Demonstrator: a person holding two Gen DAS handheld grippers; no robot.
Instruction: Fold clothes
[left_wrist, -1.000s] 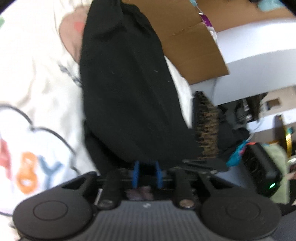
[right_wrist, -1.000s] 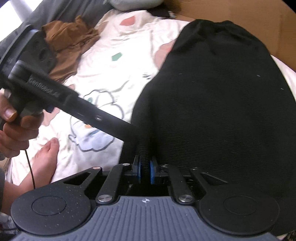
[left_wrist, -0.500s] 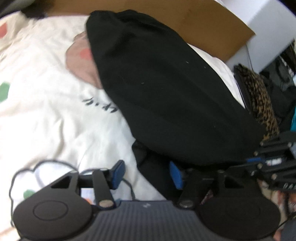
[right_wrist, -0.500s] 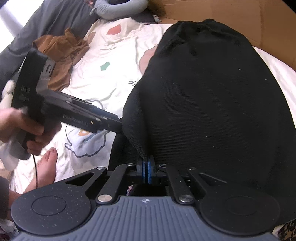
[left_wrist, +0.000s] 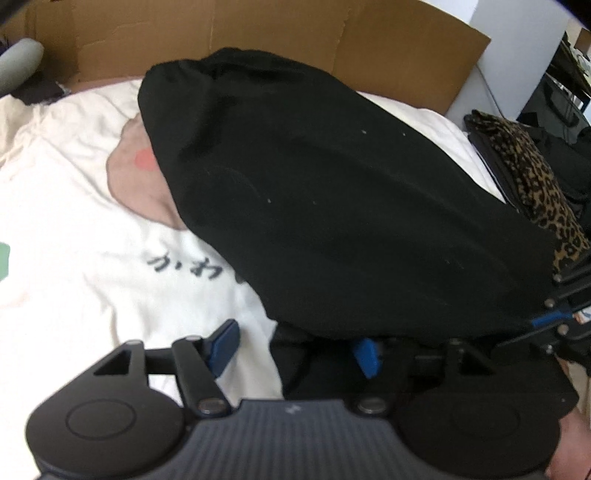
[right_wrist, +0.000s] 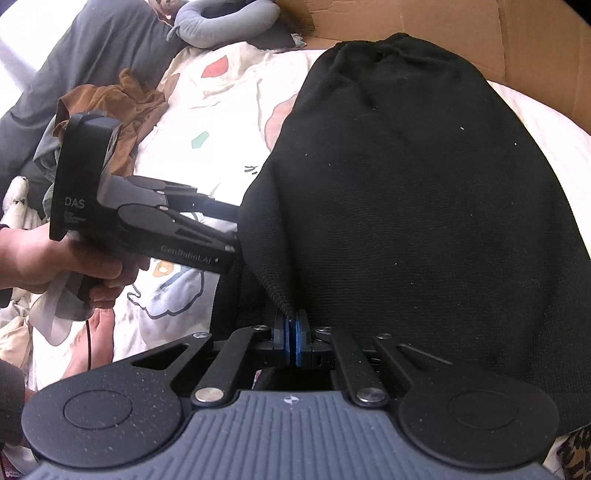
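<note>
A black garment (left_wrist: 332, 221) lies folded on the white printed bedsheet (left_wrist: 74, 258). My left gripper (left_wrist: 295, 350) sits at the garment's near left corner. Its jaws are opening, and the blue pads (left_wrist: 225, 345) stand wide apart. Sheet and a loose black edge lie between them, and neither pad presses on the cloth. My right gripper (right_wrist: 293, 332) is shut on the ribbed hem of the black garment (right_wrist: 424, 184) and holds that edge raised. In the right wrist view the left gripper's housing (right_wrist: 110, 206) points in under the garment, its fingertips hidden by the cloth.
A cardboard sheet (left_wrist: 258, 33) stands behind the bed. A brown garment (right_wrist: 118, 99) and a grey neck pillow (right_wrist: 229, 18) lie at the far left. A leopard-print item (left_wrist: 535, 184) is off the right edge. A hand (right_wrist: 55, 258) and a bare foot (right_wrist: 99, 332) are at the left.
The left gripper has let go of the black garment, spread its jaws, rolled and shifted left along the near edge. The right gripper has closed fully on the hem and stayed in place.
</note>
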